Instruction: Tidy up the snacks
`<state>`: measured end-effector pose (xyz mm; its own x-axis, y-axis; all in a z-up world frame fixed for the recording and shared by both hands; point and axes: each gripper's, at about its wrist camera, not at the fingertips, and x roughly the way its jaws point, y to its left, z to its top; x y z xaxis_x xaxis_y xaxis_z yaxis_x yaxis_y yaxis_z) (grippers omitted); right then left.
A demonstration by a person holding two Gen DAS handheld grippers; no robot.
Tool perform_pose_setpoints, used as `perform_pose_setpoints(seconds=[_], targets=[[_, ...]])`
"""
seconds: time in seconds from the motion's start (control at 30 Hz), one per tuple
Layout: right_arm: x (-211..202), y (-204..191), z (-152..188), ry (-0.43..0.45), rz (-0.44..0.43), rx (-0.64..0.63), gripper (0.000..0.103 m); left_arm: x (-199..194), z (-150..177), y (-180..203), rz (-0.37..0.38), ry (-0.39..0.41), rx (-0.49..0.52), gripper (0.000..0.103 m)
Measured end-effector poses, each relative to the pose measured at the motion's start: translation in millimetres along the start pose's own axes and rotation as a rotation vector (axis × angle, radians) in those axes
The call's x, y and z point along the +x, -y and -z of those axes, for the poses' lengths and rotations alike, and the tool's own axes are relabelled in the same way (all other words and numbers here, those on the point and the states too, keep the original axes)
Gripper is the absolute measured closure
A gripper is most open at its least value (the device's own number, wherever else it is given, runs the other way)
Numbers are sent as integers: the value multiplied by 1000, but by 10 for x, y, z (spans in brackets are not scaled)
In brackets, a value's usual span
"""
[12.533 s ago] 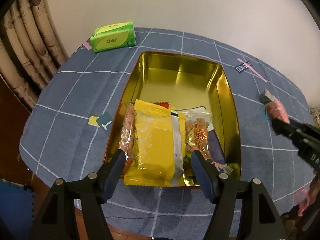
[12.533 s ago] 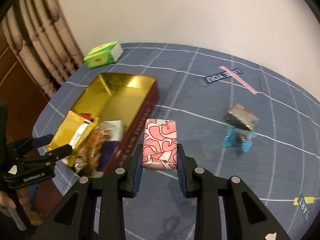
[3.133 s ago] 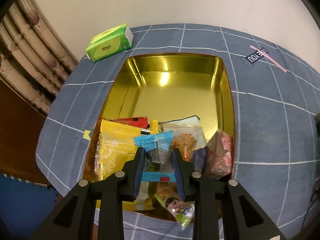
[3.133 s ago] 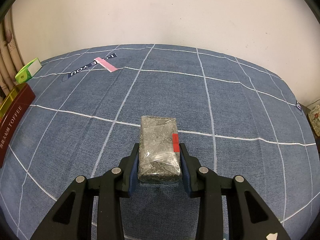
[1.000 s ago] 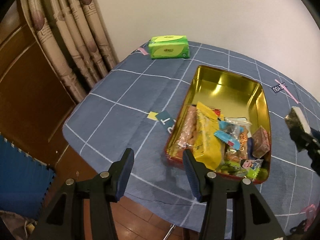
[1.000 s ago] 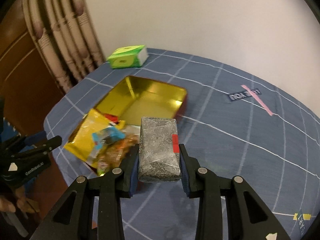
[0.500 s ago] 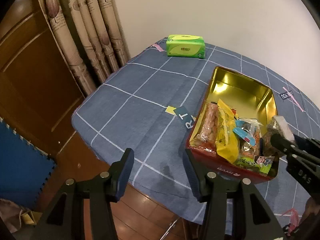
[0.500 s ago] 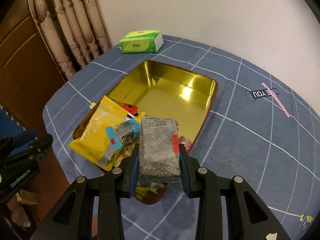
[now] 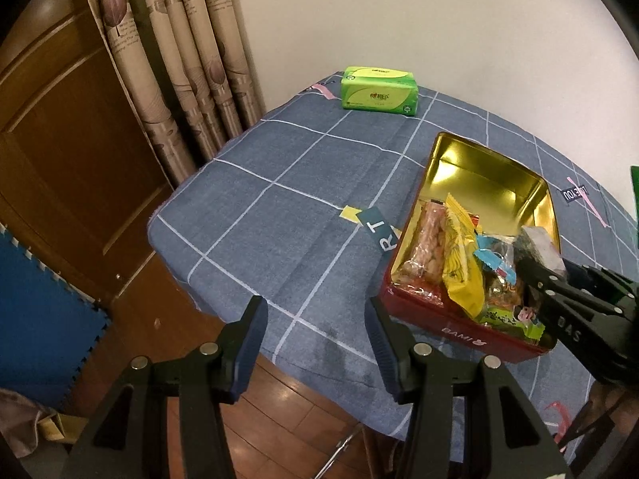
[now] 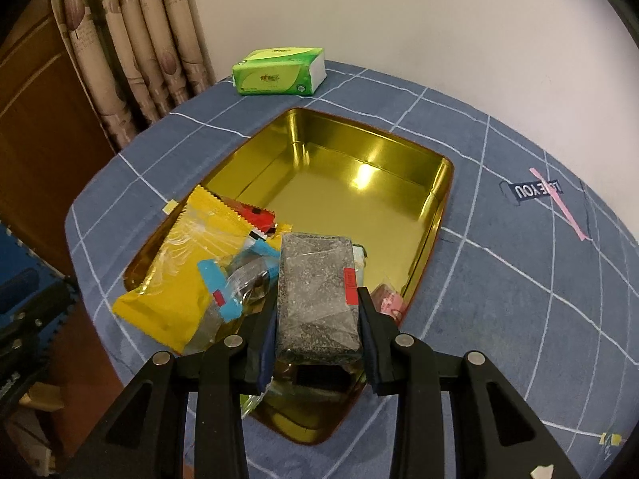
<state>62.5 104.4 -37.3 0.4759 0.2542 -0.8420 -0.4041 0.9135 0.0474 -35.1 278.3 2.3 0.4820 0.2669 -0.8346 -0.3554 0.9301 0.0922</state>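
My right gripper (image 10: 317, 321) is shut on a grey speckled snack bar (image 10: 315, 295) in clear wrap with a red tag, held over the near end of the gold tin (image 10: 359, 195). Inside the tin lie a yellow packet (image 10: 187, 271), a blue-edged clear sweet (image 10: 235, 275), a red wrapper (image 10: 255, 215) and a pink packet (image 10: 389, 299). In the left wrist view the tin (image 9: 491, 183) sits at the right, and the right gripper (image 9: 559, 279) reaches in above its snacks with the grey bar (image 9: 539, 243). My left gripper (image 9: 315, 327) hangs open with nothing in it over the table's near edge.
A green tissue pack (image 9: 379, 95) lies at the far side of the blue checked tablecloth (image 9: 279, 207). Curtains (image 9: 175, 60) and a wooden door (image 9: 60, 139) stand at the left. A blue foam mat (image 9: 36, 311) and wooden floor lie below the table edge.
My right gripper has carried the grey bar from beside the tin to above its filled near end, sinking a little. The left gripper has drifted slightly back and left.
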Motion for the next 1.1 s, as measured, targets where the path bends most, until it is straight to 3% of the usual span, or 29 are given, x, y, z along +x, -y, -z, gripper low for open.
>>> perform_pose_setpoints(seconds=[0.3,0.77,0.83,0.97,1.1], targets=[[113,-61,-37,-10,35,-25,70,-28,27,22,-4,-1,15,51],[66,-84,0,-17,10,-11,67,-86,58,133,1,10,49,51],[33,-78,5,-12,4,-2,63,-84,64,148,-2,8,54,51],[-79,-71,31,20,7,15,41,-84,73,187,2,7,64,51],[-224,-81,64,50,21,16,39,-83,87,218,2,6,73,51]])
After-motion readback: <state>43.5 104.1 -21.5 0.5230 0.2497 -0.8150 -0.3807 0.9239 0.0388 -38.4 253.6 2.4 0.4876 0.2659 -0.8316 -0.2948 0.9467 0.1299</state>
